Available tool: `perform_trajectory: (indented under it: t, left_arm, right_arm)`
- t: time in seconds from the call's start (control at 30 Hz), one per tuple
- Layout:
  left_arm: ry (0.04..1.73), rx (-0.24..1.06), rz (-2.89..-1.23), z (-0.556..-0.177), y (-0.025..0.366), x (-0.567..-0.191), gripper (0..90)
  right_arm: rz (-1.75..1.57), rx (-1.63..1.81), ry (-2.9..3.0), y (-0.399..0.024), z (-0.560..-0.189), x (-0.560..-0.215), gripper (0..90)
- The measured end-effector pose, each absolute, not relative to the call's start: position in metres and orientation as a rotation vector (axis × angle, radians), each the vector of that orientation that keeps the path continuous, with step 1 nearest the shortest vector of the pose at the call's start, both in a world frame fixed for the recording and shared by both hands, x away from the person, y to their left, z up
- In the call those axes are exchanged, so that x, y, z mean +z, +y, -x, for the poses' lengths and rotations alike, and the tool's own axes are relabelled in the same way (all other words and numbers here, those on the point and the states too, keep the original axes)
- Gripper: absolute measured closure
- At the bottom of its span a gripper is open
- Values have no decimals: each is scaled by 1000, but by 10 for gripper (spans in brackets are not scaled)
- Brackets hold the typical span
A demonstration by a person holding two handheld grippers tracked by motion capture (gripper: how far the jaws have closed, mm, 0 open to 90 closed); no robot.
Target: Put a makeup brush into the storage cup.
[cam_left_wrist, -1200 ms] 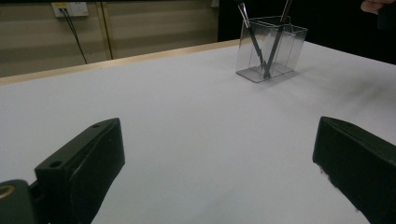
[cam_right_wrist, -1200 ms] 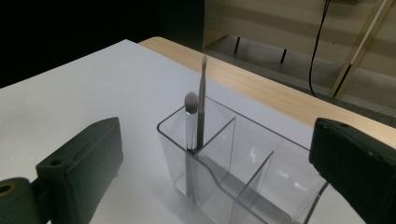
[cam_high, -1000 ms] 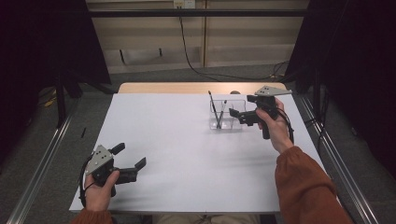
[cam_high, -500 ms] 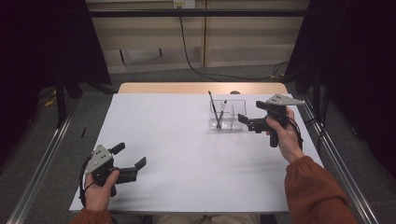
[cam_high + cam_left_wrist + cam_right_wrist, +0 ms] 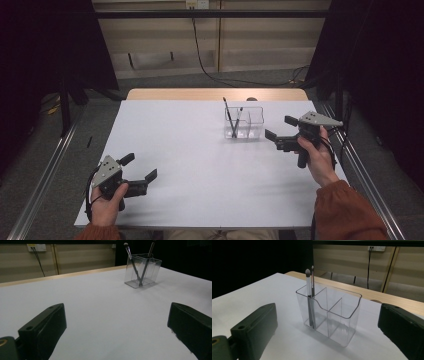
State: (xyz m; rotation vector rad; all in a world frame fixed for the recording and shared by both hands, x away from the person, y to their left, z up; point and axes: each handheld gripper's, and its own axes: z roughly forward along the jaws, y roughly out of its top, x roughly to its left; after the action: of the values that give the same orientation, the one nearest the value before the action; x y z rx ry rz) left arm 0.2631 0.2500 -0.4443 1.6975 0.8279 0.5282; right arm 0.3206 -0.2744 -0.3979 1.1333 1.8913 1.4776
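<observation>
A clear plastic holder (image 5: 245, 123) with compartments stands on the white table (image 5: 200, 150) at the back right. Two dark makeup brushes (image 5: 231, 118) lean in its left compartment, crossing each other. My right gripper (image 5: 279, 128) hovers open just right of the holder, jaws pointing at it and holding nothing. In the right gripper view the holder (image 5: 337, 320) and brushes (image 5: 310, 295) stand close ahead between the spread jaws. My left gripper (image 5: 140, 167) is open and empty near the front left corner. Its view shows the holder (image 5: 147, 271) and brushes (image 5: 133, 262) far off.
A bare wooden strip (image 5: 210, 94) runs along the table's far edge. Metal rails (image 5: 47, 180) flank the table on both sides. A black cable (image 5: 200, 45) hangs down the back wall. Wide bare table lies between the two grippers.
My right gripper has drawn back from the holder, moving right and toward the person. The left gripper and the holder have stayed put.
</observation>
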Motion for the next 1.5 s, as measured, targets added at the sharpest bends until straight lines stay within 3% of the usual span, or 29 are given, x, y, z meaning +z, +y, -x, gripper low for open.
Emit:
perform_trajectory:
  t: [1.5]
  left_arm:
    - [831, 532, -1684, -254, 249, -444, 22]
  right_arm:
    - [-1192, 1441, 1812, -316, -225, -433, 16]
